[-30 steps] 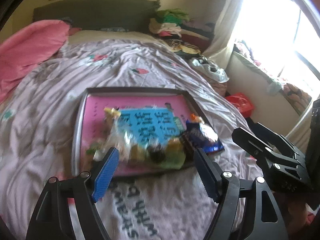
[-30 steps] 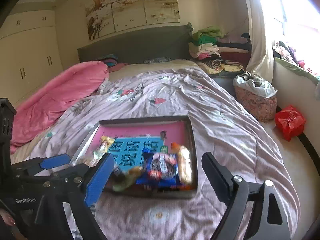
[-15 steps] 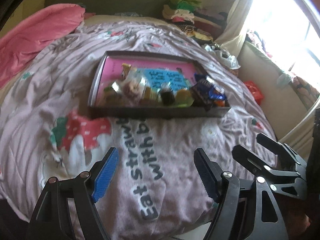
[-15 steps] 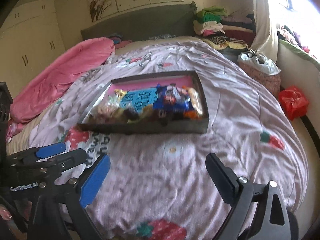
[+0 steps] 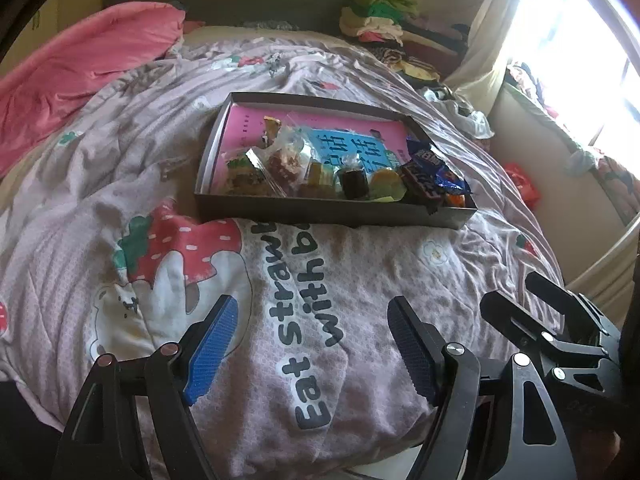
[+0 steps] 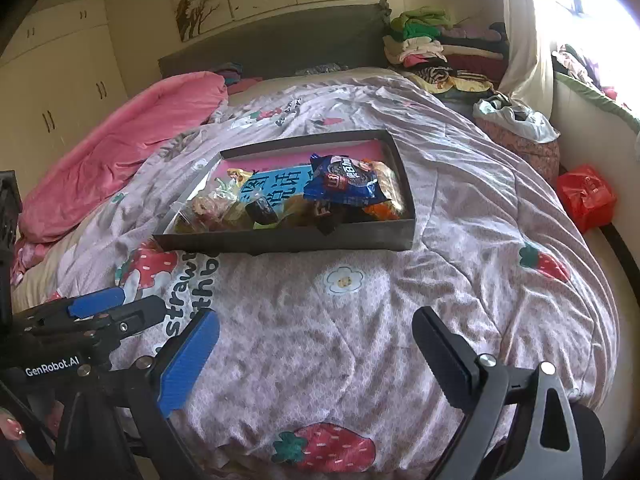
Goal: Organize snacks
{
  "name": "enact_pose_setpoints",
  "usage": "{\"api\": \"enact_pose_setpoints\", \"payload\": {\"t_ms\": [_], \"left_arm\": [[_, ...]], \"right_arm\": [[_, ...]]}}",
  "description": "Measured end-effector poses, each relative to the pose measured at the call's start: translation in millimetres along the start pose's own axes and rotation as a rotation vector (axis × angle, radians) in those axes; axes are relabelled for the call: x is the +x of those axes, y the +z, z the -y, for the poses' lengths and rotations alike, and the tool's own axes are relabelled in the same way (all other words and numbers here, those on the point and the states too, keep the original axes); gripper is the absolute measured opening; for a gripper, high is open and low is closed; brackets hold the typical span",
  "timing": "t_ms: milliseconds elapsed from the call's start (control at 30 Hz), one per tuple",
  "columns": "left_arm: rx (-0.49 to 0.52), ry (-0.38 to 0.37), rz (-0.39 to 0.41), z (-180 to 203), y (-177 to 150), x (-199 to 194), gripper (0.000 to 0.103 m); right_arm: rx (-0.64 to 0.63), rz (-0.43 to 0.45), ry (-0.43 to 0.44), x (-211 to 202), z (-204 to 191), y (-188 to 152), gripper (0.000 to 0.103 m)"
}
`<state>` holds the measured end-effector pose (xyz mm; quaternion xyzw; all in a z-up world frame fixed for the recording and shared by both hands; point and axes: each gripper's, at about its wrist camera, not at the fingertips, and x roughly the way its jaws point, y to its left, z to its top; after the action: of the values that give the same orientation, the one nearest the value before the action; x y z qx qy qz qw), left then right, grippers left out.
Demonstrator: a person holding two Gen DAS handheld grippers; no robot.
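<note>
Tray (image 5: 332, 211): flat on the bed (image 5: 360, 280), corralling the snacks (image 5: 344, 172).
Left tongs (image 5: 310, 344): wide, empty.
Right tongs (image 6: 316, 354): wide, empty, back from the tray.

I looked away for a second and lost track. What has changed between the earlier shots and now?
Both grippers have pulled back from the tray toward the foot of the bed; it now sits farther off, with bedspread between. The right gripper opened a little wider; the left gripper kept its opening. Neither took or released anything. The tray and its snacks, including the blue cookie packet, stayed put.
</note>
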<state>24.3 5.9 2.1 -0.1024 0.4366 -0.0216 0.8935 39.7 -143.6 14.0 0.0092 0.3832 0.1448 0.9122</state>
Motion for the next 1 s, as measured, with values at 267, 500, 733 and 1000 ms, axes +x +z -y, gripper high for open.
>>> {"api": "enact_pose_setpoints", "payload": {"t_ms": [267, 500, 733, 1000], "left_arm": [[0.006, 0.01, 0.001, 0.1, 0.6, -0.6, 0.078], [0.003, 0.02, 0.006, -0.7, 1.7, -1.9, 0.078], [0.008, 0.017, 0.009, -1.1, 2.1, -1.6, 0.078], [0.01, 0.022, 0.009, 0.2, 1.8, -2.0, 0.078]], "right_arm": [[0.002, 0.004, 0.004, -0.1, -2.0, -1.2, 0.098], [0.008, 0.022, 0.006, -2.2, -0.6, 0.5, 0.098], [0.013, 0.027, 0.005, -2.2, 0.6, 1.1, 0.098], [0.017, 0.029, 0.004, -3.2, 1.1, 0.8, 0.098]]}}
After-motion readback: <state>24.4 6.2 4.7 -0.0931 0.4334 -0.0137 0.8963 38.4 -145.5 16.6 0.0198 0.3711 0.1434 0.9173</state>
